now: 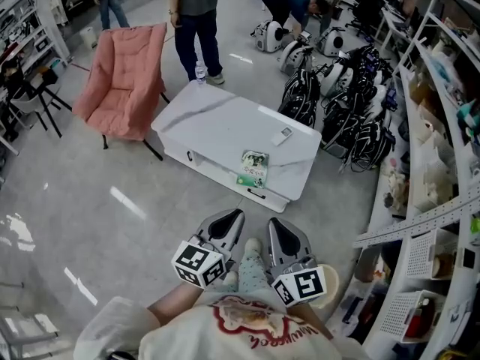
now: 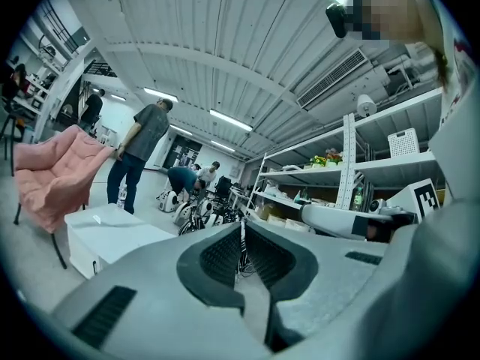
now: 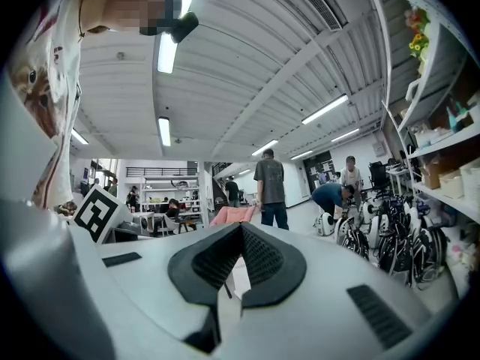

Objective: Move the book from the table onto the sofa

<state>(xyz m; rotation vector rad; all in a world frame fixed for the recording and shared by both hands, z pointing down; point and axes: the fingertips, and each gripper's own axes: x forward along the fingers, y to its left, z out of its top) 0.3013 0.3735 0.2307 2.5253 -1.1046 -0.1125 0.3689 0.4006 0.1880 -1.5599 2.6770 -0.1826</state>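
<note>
Pink sofa at far left, just beside white bench. Left hand-held gripper low in front, jaws pressed together on nothing. Book flat on bench near its front edge. Right hand-held gripper alongside, jaws likewise together, nothing pinched.

Glossy grey floor, white shelving alongside

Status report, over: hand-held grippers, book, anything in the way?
Left hand-held gripper and right hand-held gripper shut, empty. Book lies on table, untouched. Person stands beside sofa.
</note>
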